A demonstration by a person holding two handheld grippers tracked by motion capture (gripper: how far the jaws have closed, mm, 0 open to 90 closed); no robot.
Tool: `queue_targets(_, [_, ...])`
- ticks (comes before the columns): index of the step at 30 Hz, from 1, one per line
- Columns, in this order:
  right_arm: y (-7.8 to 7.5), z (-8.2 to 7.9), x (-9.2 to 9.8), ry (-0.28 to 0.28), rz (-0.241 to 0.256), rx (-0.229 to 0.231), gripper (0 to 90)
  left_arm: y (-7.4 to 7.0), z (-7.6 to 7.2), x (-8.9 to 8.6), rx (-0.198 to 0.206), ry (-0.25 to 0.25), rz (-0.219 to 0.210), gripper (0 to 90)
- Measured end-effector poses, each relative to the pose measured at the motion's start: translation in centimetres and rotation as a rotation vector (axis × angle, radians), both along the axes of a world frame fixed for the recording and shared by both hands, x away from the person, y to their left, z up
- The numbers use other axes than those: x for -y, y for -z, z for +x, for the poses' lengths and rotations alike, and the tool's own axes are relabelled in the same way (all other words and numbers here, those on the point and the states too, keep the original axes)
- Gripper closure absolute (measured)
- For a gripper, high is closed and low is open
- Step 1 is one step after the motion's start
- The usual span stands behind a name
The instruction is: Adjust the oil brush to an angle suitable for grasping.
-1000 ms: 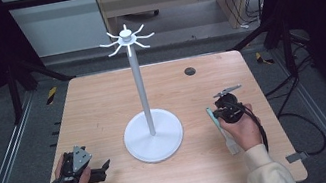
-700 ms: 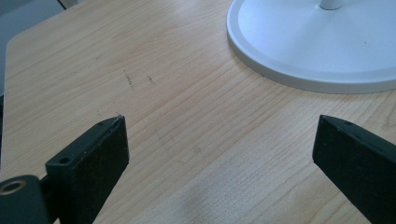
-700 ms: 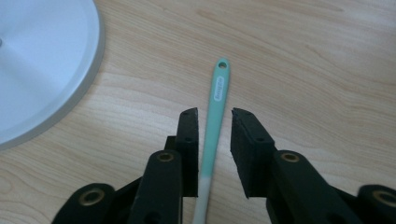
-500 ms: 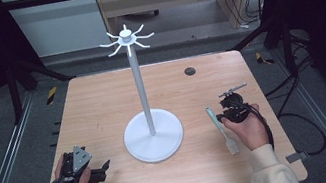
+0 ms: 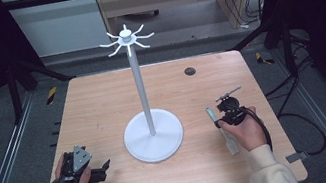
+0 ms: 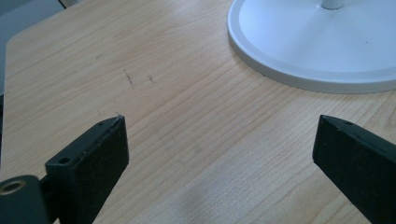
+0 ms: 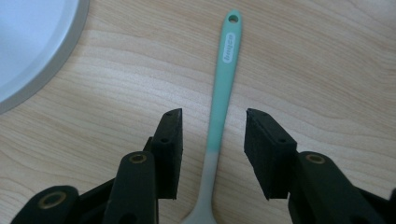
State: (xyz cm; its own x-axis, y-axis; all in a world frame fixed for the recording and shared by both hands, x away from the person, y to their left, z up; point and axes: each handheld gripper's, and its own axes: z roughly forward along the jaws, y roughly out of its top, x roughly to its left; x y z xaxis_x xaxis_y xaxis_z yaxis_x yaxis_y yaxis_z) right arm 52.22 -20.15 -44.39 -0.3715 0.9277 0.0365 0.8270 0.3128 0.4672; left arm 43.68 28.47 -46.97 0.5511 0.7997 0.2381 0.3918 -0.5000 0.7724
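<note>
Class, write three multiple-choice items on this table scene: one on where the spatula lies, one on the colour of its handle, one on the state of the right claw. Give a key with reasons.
1. Where does the spatula lie?
A. On the white stand's base
B. Flat on the wooden table, between the jaws of the right claw
C. Hung from the top of the stand

2. What colour is the spatula's handle?
A. Mint green
B. Red
C. Black

3. What state is the right claw in?
A. Shut on the spatula
B. Open, with a jaw on each side of the handle
C. Shut on nothing

Key:
1 B, since the right gripper view shows it flat on the table, beside the stand.
2 A, as the handle is mint green and pales to grey near the head.
3 B, because bare wood shows between each jaw and the handle.
</note>
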Motion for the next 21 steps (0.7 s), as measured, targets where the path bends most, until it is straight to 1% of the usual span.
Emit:
queue_targets(3, [0.4, 0.1, -0.1, -0.002, -0.006, -0.016, 58.3, 0.0, 0.0, 0.0, -0.001, 0.001, 0.002, 3.2])
queue_targets(4, [0.4, 0.1, -0.1, 0.0, -0.007, -0.028, 58.7, 0.0, 0.0, 0.0, -0.001, 0.001, 0.002, 3.2])
queue_targets(5, [0.5, 0.1, -0.1, -0.01, -0.009, -0.03, 59.0, 0.0, 0.0, 0.0, -0.001, 0.001, 0.002, 3.2])
queue_targets(8, [0.7, 0.0, -0.2, 0.005, -0.014, -0.053, 60.3, 0.0, 0.0, 0.0, -0.001, 0.002, 0.003, 3.2])
queue_targets(13, [1.3, 0.2, -0.1, 0.002, -0.03, -0.073, 64.3, 0.0, 0.0, 0.1, -0.005, 0.004, 0.009, 3.2])
queue_targets(14, [1.5, 0.2, -0.1, 0.003, -0.032, -0.087, 65.6, 0.0, 0.0, 0.1, -0.006, 0.006, 0.009, 3.2])
queue_targets(15, [1.5, 0.2, -0.1, 0.003, -0.032, -0.087, 65.6, 0.0, 0.0, 0.1, -0.006, 0.006, 0.009, 3.2])
queue_targets(16, [1.6, 0.3, -0.1, 0.005, -0.026, -0.093, 67.8, 0.0, 0.0, 0.1, -0.006, 0.007, 0.008, 3.2])
queue_targets(18, [1.7, 0.3, 0.0, 0.01, -0.026, -0.099, 69.4, 0.1, 0.0, 0.2, -0.005, 0.007, 0.008, 3.2])
queue_targets(21, [1.8, 0.3, 0.0, 0.009, -0.028, -0.109, 70.6, 0.1, 0.0, 0.2, -0.005, 0.007, 0.009, 3.2])
